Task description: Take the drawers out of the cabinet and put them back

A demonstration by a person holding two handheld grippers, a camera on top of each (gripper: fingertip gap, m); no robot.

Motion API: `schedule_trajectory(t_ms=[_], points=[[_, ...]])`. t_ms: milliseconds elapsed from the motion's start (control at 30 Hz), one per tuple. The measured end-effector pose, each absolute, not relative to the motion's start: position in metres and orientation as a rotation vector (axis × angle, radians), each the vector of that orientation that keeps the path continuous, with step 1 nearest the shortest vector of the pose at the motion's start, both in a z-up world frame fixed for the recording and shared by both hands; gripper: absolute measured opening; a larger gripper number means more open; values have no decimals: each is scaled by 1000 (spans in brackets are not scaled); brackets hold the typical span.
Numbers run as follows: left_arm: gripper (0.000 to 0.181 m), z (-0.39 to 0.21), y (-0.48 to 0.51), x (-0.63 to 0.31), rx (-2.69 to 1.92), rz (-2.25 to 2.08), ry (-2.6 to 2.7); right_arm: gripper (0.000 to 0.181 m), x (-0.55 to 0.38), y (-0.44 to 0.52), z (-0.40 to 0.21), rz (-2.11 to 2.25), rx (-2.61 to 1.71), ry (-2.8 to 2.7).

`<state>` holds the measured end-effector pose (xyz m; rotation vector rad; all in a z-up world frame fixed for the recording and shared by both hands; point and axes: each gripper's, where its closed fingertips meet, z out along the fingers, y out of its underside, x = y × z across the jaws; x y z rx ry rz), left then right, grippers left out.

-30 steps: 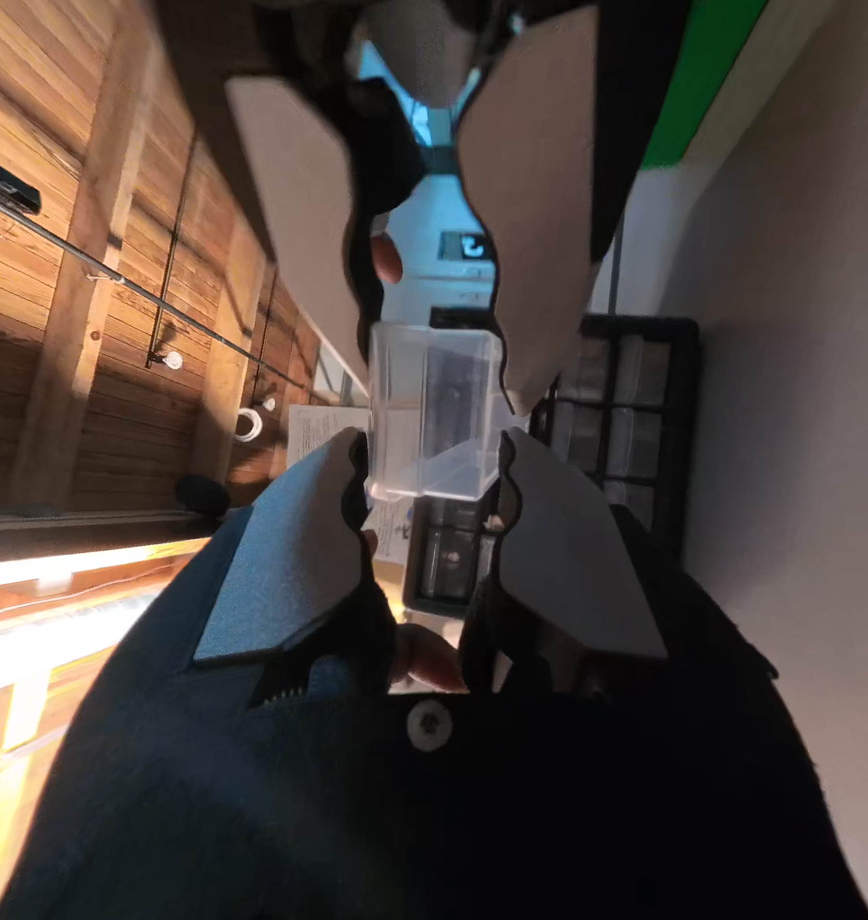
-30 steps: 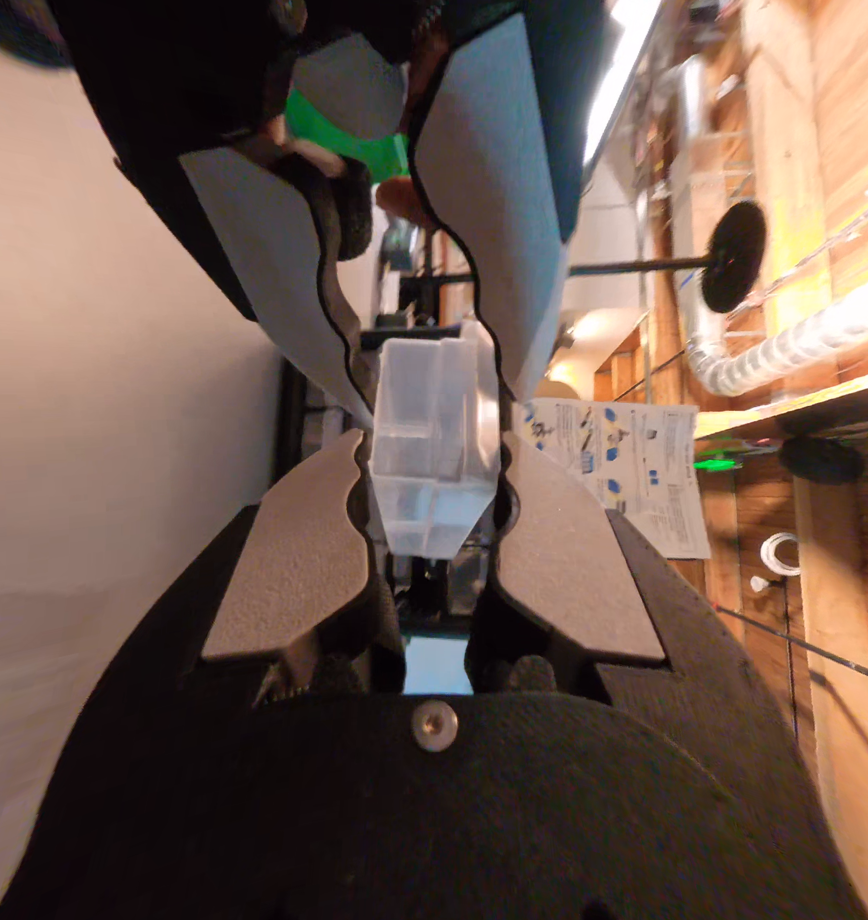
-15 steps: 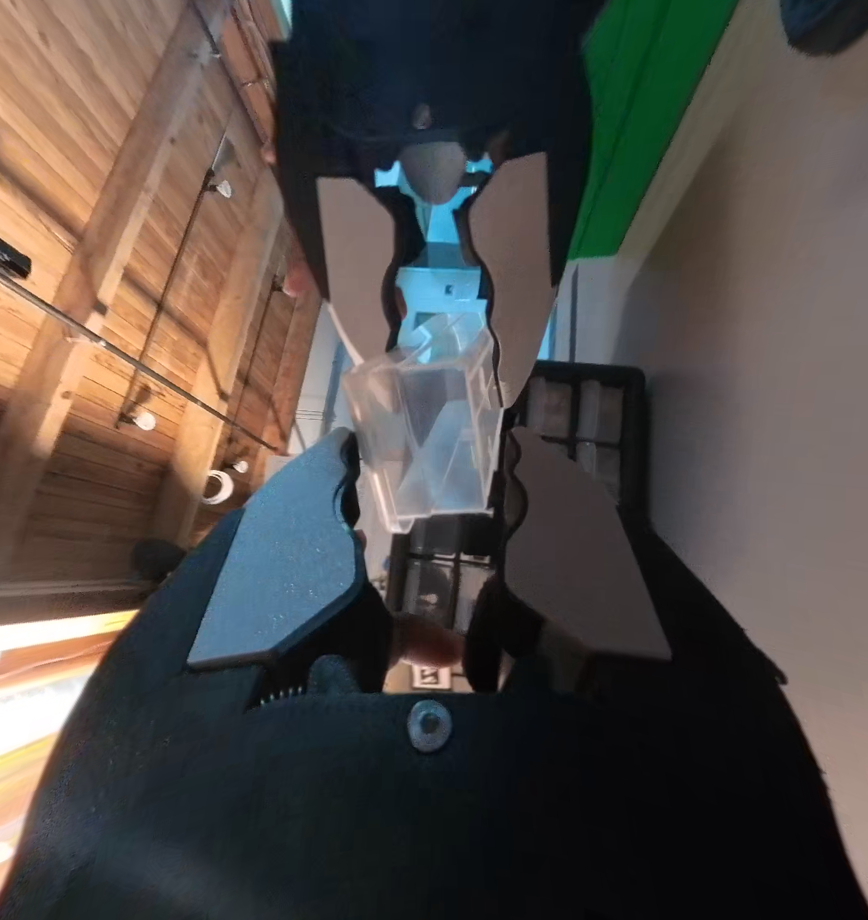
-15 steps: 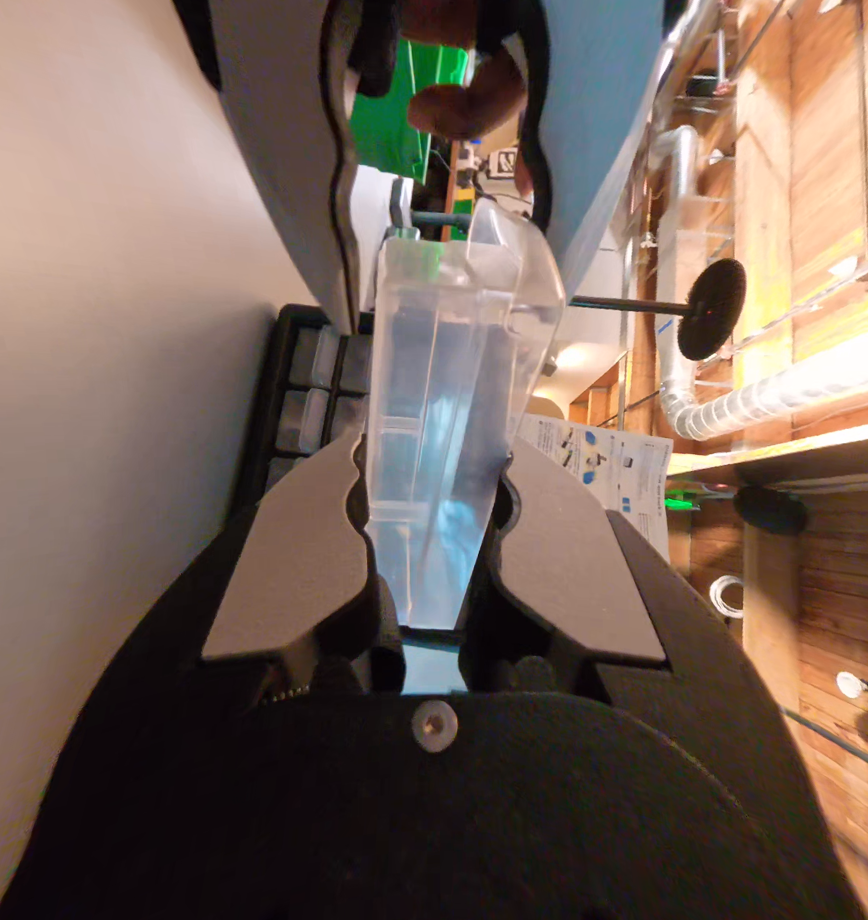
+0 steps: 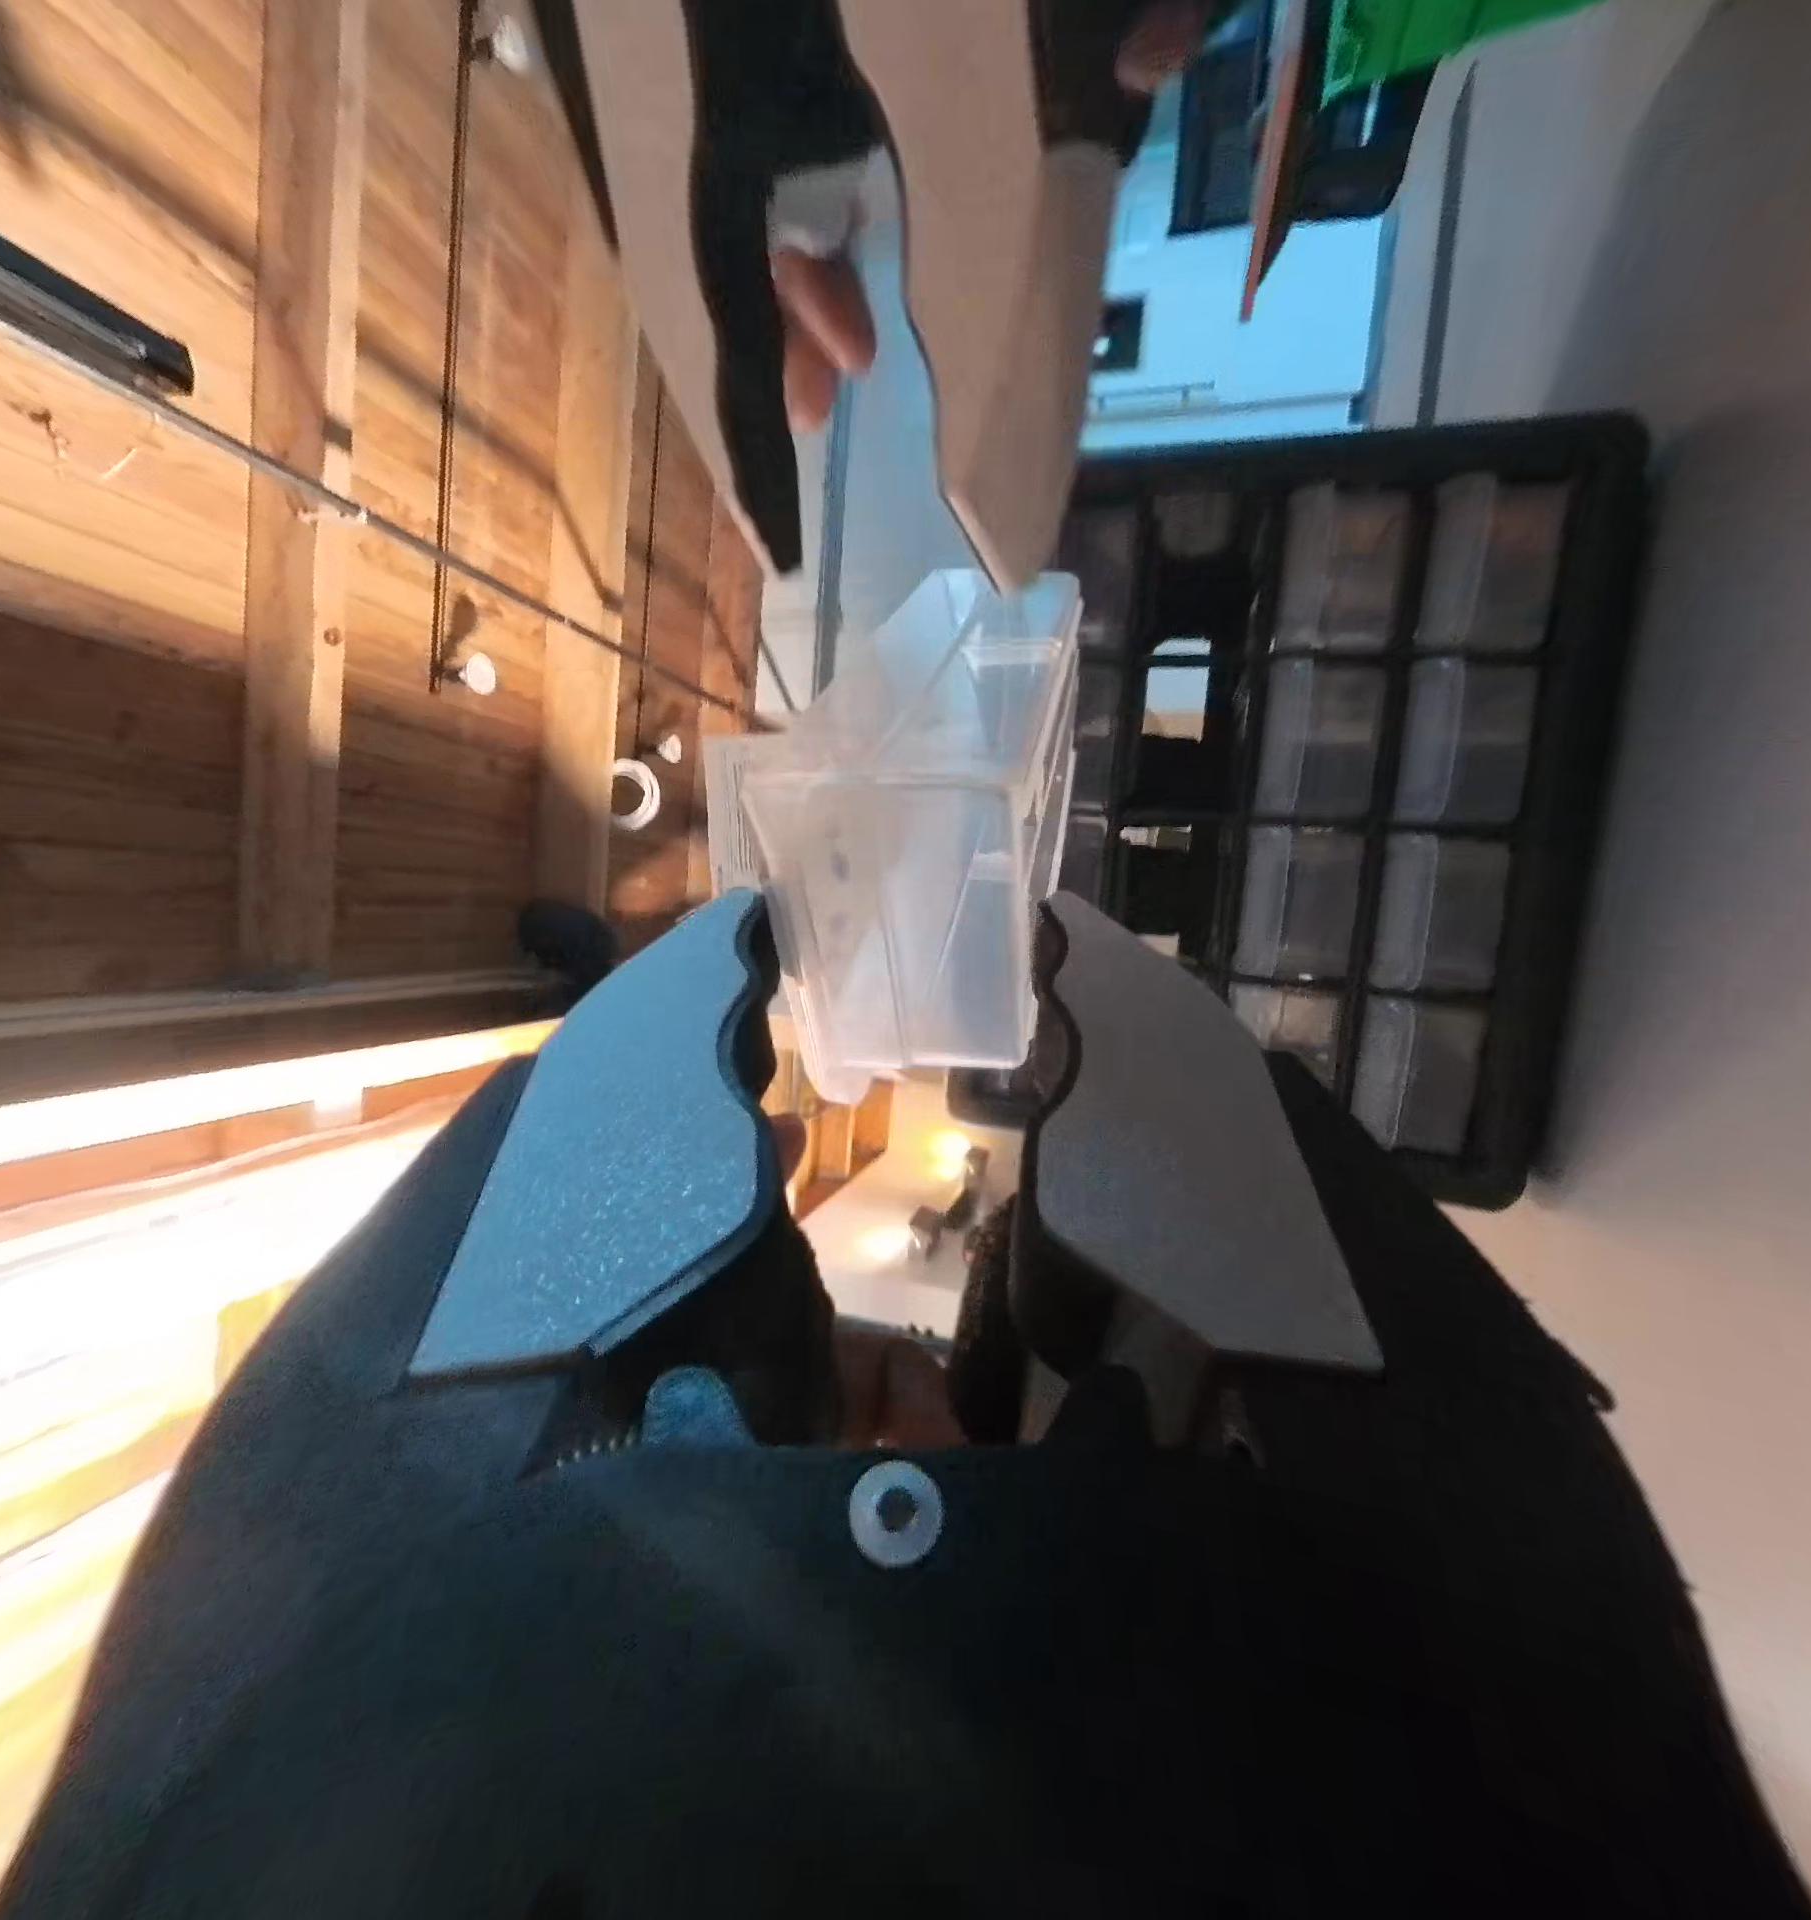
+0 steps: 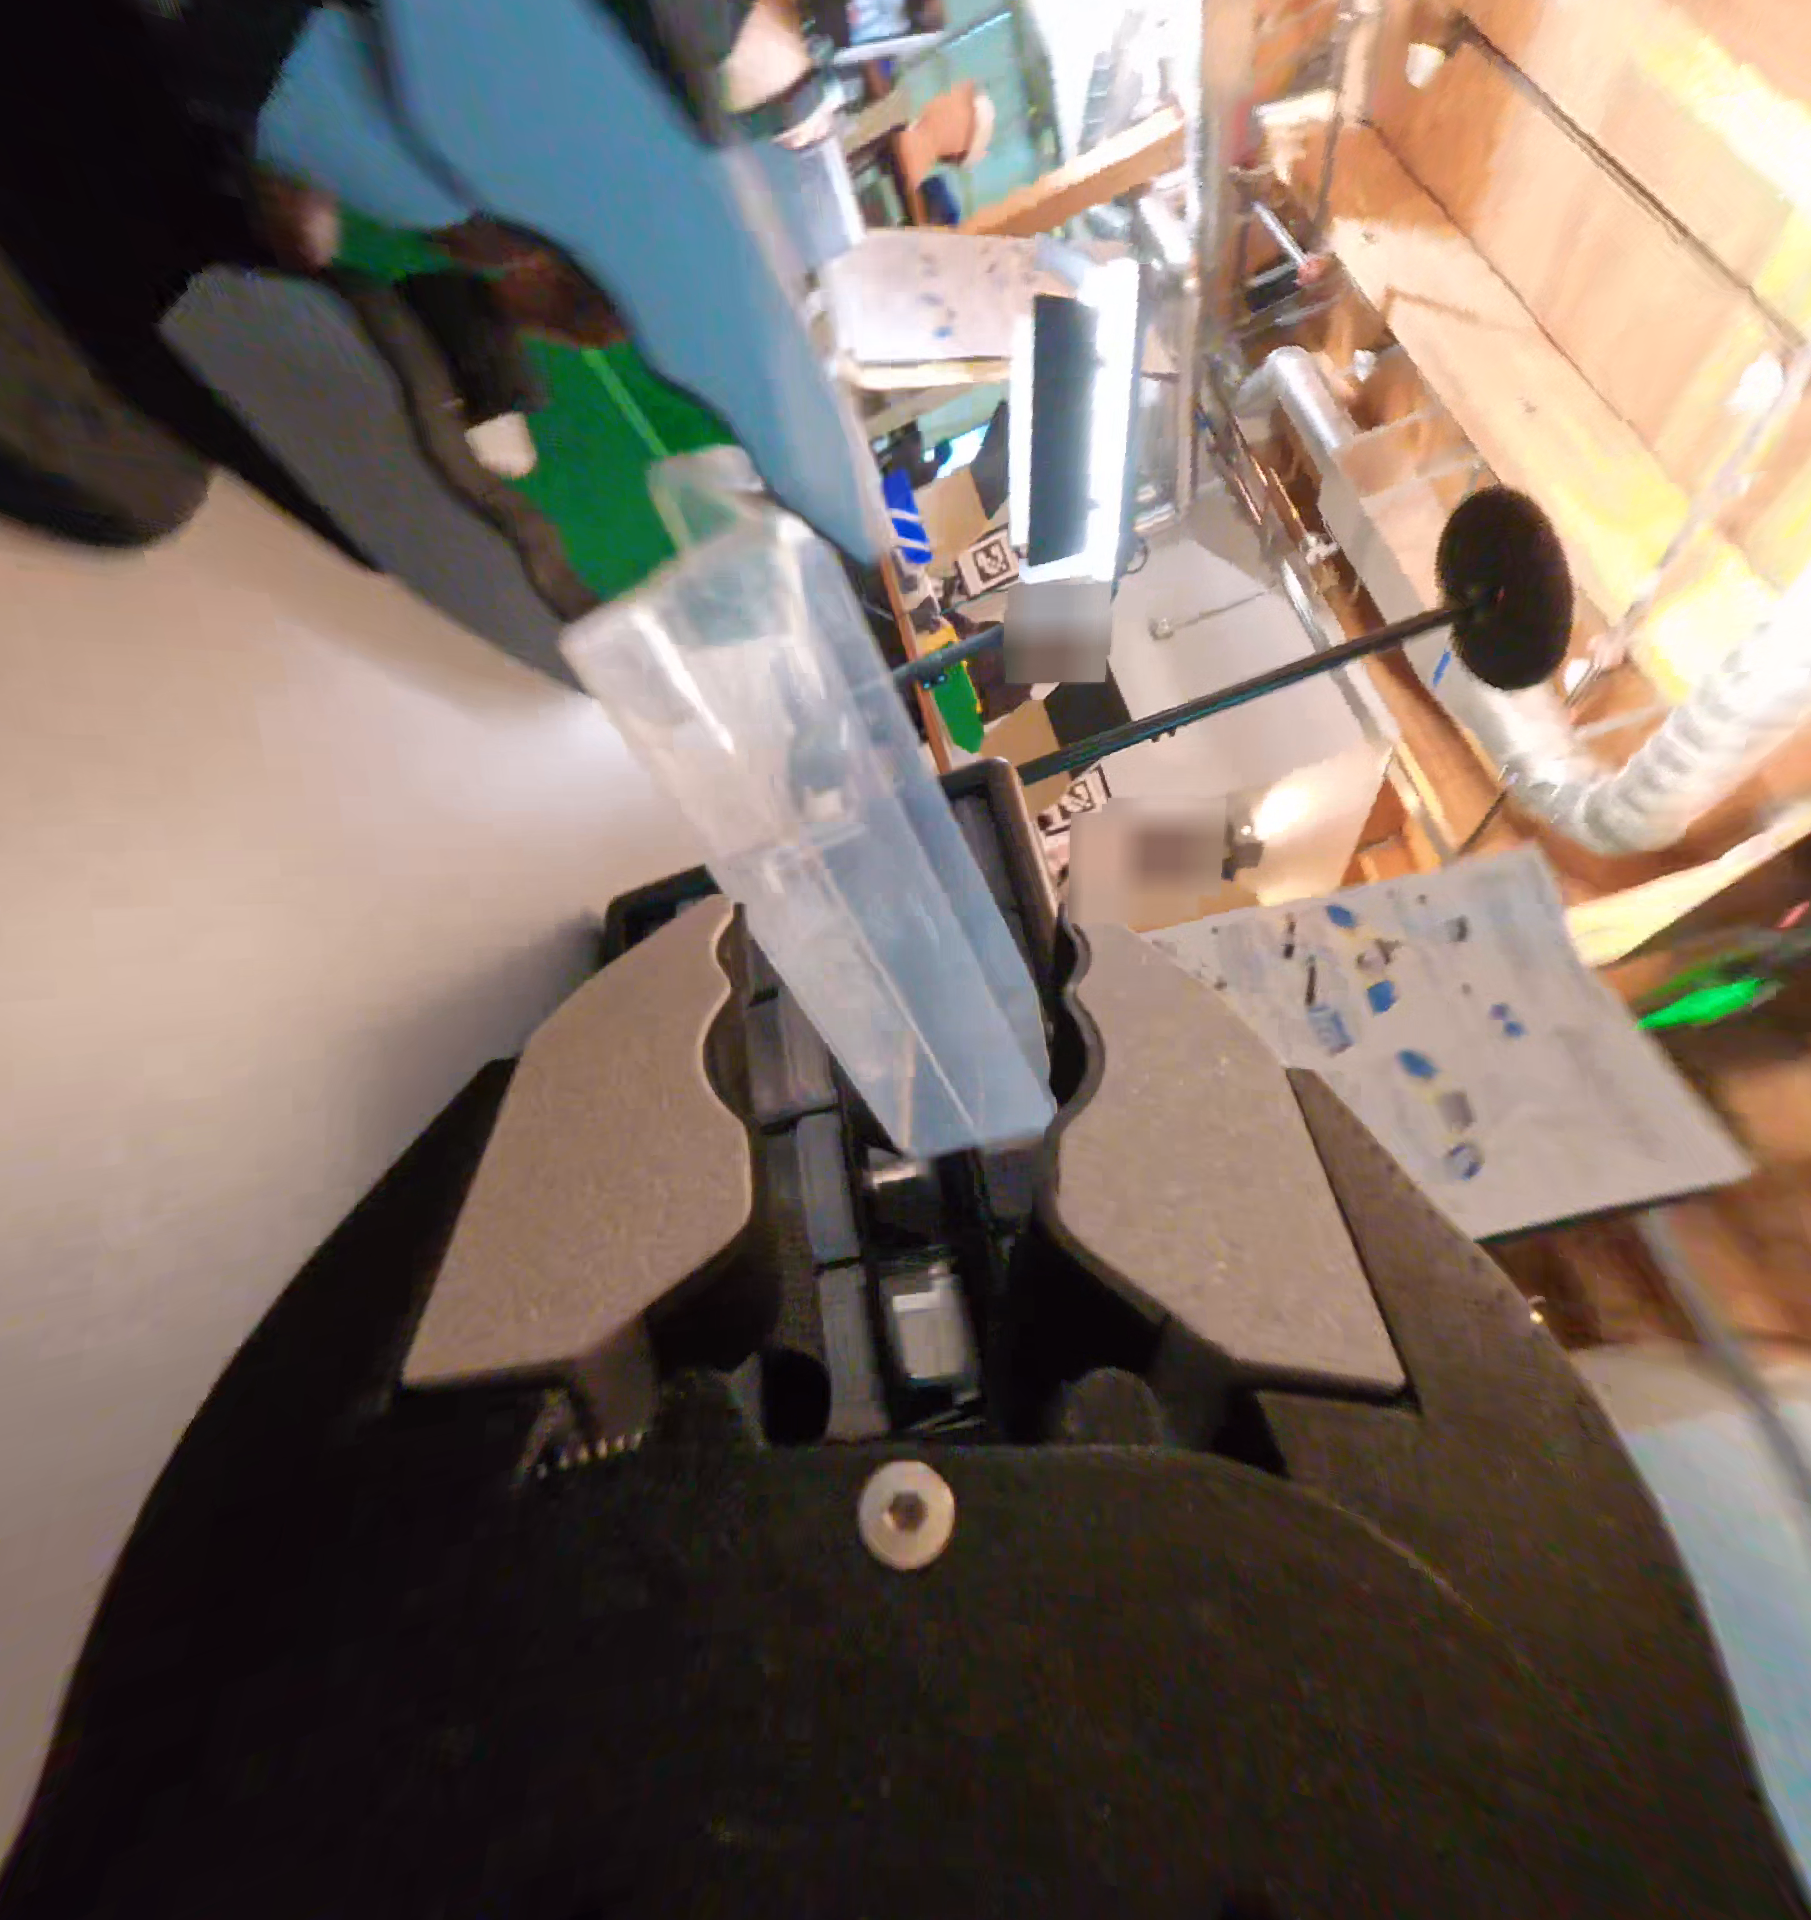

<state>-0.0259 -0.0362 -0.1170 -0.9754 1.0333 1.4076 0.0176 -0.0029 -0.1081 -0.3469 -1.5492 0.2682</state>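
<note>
A clear plastic drawer [image 5: 911, 831] is in the air between my two grippers. My left gripper [image 5: 901, 935] is shut on one end of it. In the right wrist view the drawer [image 6: 807, 831] lies tilted between the fingers of my right gripper [image 6: 901, 945]. Those jaws stand a little apart, and only the right finger [image 6: 1140, 1091] touches the drawer. The right gripper [image 5: 890, 571] also shows at the drawer's far end in the left wrist view. The black cabinet [image 5: 1587, 727] stands close behind, with several clear drawers in it and some empty slots [image 5: 1171, 748].
The cabinet rests on a pale surface [image 5: 1732, 623], also seen in the right wrist view [image 6: 205, 831]. A printed paper sheet [image 6: 1400, 1039] hangs behind. A wooden wall [image 5: 153, 623] and a black round disc on a rod [image 6: 1503, 603] are farther off.
The drawer has tilted and the right gripper's jaws have widened a little, so it sits loose there. The left gripper keeps its hold, and the cabinet now shows larger.
</note>
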Motion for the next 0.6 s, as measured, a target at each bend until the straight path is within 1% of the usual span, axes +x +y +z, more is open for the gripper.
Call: schedule_trajectory(t_ms=[133,200,267,333,400,433,600], points=[[47,-121,-35,-37,-1072,1470,963,52,28,44,-83,583,-658,-1441],[47,-127,-32,-40,-1122,1520,931,44,32,82,-69,718,-829,-1336],[47,-136,-28,-41,-1169,1561,914,24,37,135,-50,792,-1027,-1130],[47,-145,-23,-40,-1222,1561,902,2,36,169,-52,848,-1198,-1115],[47,-151,-19,-41,-1259,1570,878,0,32,201,-72,799,-1458,-1168],[47,-152,-19,-43,-1273,1582,863,0,28,209,-76,784,-1511,-1203],[47,-154,-13,-62,-1347,1629,801,0,4,219,-87,775,-1574,-1379]])
